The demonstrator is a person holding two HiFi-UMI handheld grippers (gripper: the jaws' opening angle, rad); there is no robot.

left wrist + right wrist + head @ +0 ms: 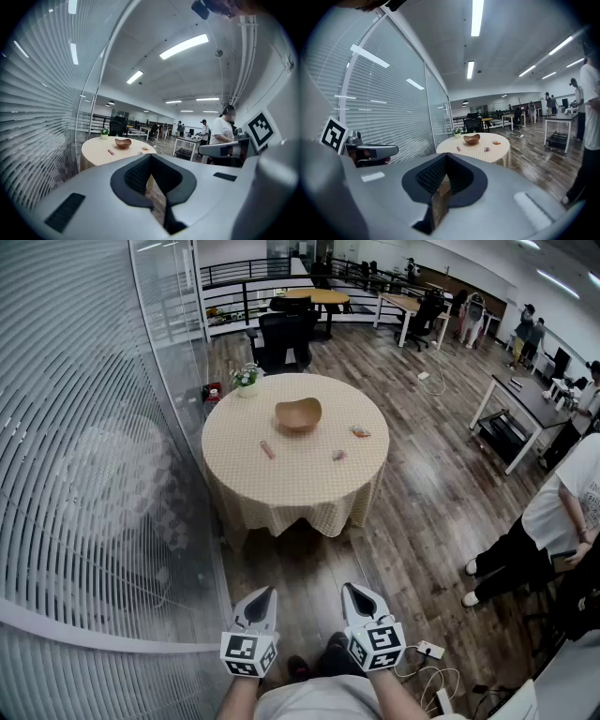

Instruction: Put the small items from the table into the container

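Observation:
A round table (281, 493) with a checked cloth stands well ahead of me. On it sit a wooden bowl (298, 414), a pink item (268, 450), a small pale item (338, 456) and an orange item (360, 431). My left gripper (265, 596) and right gripper (355, 593) hover low over the wooden floor, far short of the table, both shut and empty. The left gripper view shows its gripper (151, 157) aimed at the bowl (123, 143). The right gripper view shows the other gripper (446, 157) with the bowl (471, 138) beyond it.
A glass wall with blinds (84, 456) runs along my left. A potted plant (247, 379) stands at the table's far left edge, with black chairs (284, 341) behind. A person (553, 521) stands at right near desks (525, 409). A power strip (429, 650) lies by my feet.

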